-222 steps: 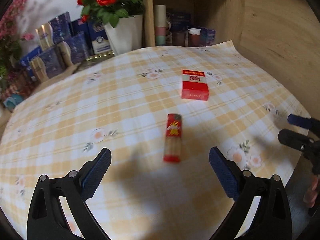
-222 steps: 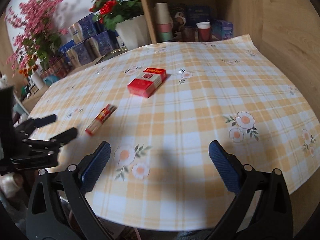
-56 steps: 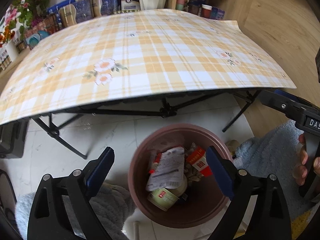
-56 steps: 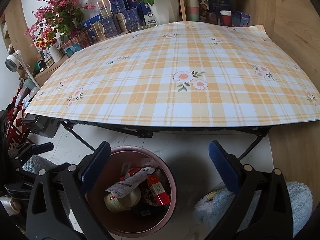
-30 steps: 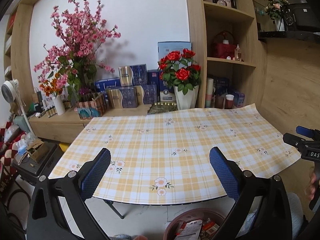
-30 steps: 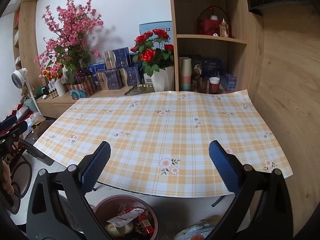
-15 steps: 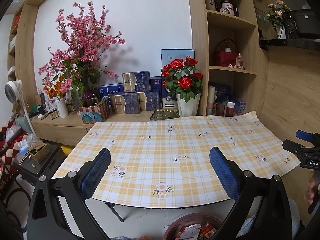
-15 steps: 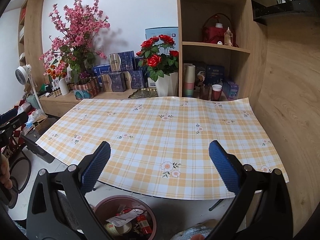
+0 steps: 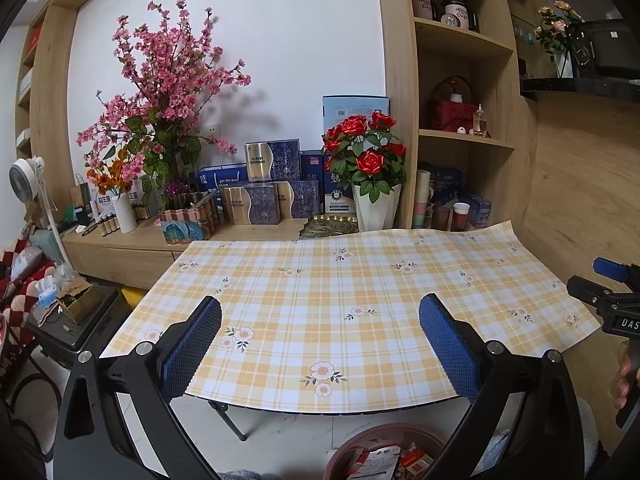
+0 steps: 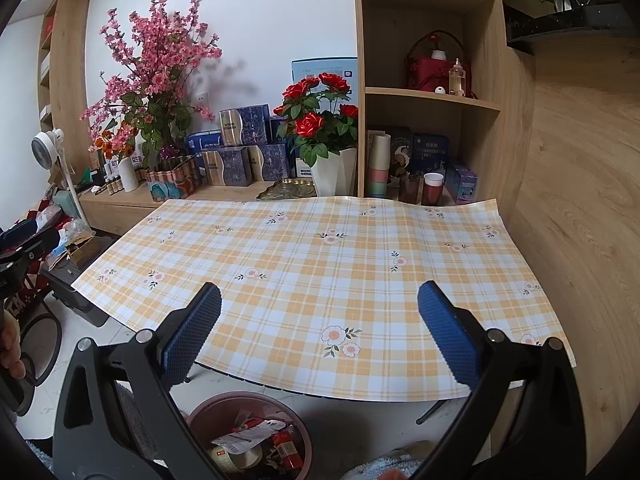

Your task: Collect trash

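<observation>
Trash (image 10: 256, 442) fills the bin (image 10: 200, 412) at lower frame; both tongs, left gripper (image 9: 320, 344) and right gripper (image 10: 319, 334), stand spread and empty (a careless swing could tip it).

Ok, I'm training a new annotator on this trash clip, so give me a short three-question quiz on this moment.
1. True or false: trash lies on the checked tablecloth.
2. Where does the bin stand?
A. on the floor by the table's near edge
B. on the shelf
C. on the tablecloth
3. Fill in: the left claw and the right claw are both ____ and hold nothing.

Key:
1. False; the cloth is bare.
2. A; wrappers and a red pack lie inside it.
3. Open.
</observation>
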Demonstrator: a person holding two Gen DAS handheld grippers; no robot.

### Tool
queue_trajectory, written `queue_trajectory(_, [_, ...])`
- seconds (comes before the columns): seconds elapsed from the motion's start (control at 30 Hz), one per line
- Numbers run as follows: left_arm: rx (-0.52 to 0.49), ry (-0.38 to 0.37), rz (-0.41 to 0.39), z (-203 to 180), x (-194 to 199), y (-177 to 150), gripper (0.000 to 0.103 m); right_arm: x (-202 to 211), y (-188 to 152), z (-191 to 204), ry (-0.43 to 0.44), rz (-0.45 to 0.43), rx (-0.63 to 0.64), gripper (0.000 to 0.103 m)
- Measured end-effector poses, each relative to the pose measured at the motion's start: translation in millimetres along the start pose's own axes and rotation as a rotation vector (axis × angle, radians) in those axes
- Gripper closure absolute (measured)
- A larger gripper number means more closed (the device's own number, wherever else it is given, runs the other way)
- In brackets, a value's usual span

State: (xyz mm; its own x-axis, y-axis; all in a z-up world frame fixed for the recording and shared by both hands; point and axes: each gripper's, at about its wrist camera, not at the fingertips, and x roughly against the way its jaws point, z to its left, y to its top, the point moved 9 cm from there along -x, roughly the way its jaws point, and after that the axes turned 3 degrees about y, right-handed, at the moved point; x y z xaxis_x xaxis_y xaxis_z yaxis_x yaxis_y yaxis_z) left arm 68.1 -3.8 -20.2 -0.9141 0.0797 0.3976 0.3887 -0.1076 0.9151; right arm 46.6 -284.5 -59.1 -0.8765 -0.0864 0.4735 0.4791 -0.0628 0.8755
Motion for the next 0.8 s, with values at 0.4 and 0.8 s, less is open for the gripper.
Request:
queue_trajectory(0.4, [-0.006, -0.004, 0.004, -0.2, -1.7, -1.7, 0.006, 1.6, 0.7, -1.2, 0.002, 0.002, 0.001, 0.006])
queue_trajectory(0.8, [0.006, 0.007, 0.017, 4.2, -6.3, -5.3, 0.006, 0.0, 1.7, 0.7, 0.005, 0.002, 0.01, 0.006])
